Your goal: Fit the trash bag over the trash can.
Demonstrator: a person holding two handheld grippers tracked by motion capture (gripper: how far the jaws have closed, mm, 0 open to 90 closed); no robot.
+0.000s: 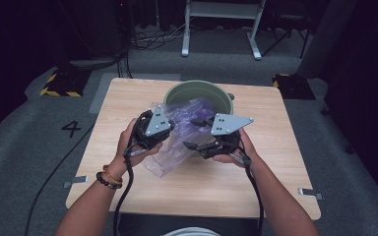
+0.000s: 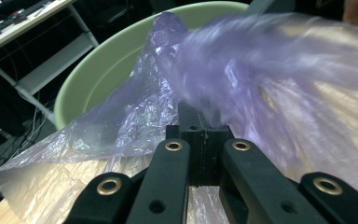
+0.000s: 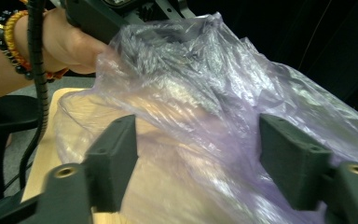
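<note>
A dim room with grey carpet surrounds a pale wooden worktop point(image 1: 128, 98); a white frame stands at 12 o'clock beyond it. On the worktop, toward 12 o'clock, sits a green plastic tub point(image 1: 197, 91); what lies inside cannot be told, since a translucent purple plastic bag point(image 1: 177, 142) drapes over its near rim and spills toward 6 o'clock across the wood. The left gripper point(image 2: 204, 135), at 9 o'clock of the bag, has its jaws together, clamped on a fold of the film. The right gripper point(image 1: 197, 133), at 3 o'clock, has its jaws apart with the bag in front of them, its pads point(image 3: 114, 156) pressing on nothing. The thin film looks slippery and easily torn: a hard pull by the left gripper could rip it or drag it off the tub, and the right gripper may pinch only a single layer, failing to open the bag.
</note>
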